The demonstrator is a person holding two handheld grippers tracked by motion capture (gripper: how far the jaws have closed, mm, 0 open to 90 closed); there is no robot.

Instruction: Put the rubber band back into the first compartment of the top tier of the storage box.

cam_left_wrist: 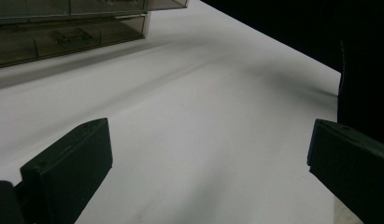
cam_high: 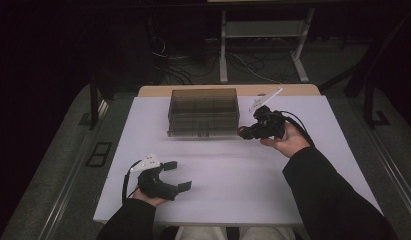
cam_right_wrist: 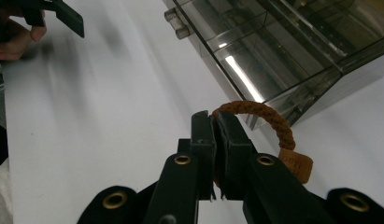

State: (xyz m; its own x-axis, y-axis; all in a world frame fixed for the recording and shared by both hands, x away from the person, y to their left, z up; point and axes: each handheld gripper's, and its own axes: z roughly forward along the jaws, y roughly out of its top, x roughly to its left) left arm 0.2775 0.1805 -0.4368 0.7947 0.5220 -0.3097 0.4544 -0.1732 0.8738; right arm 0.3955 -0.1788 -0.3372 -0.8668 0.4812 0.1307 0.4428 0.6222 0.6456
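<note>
the right gripper [cam_right_wrist: 216, 122] has its jaws pressed together on a brown braided bracelet [cam_right_wrist: 269, 122] — the cord loops out from between the black pads and curves round to a small tan tag [cam_right_wrist: 296, 164] hanging at its lower end. it hangs just beside the near corner of a smoky clear plastic organizer box [cam_right_wrist: 292, 56], whose dividers show through the lid; whether the loop touches the box wall i can't quite tell from here. from above, the right gripper [cam_high: 245, 132] sits at the right front corner of that box [cam_high: 203, 112], held in the person's right hand [cam_high: 289, 141], its cable trailing back over the dark sleeve [cam_high: 328, 190]. the left gripper [cam_high: 177, 175] is well apart from all this, low on the near left of the white table [cam_high: 243, 175] — its jaws spread wide with only bare tabletop between them. the left hand [cam_high: 148, 199] holds it near the table edge, pointing toward the middle.
</note>
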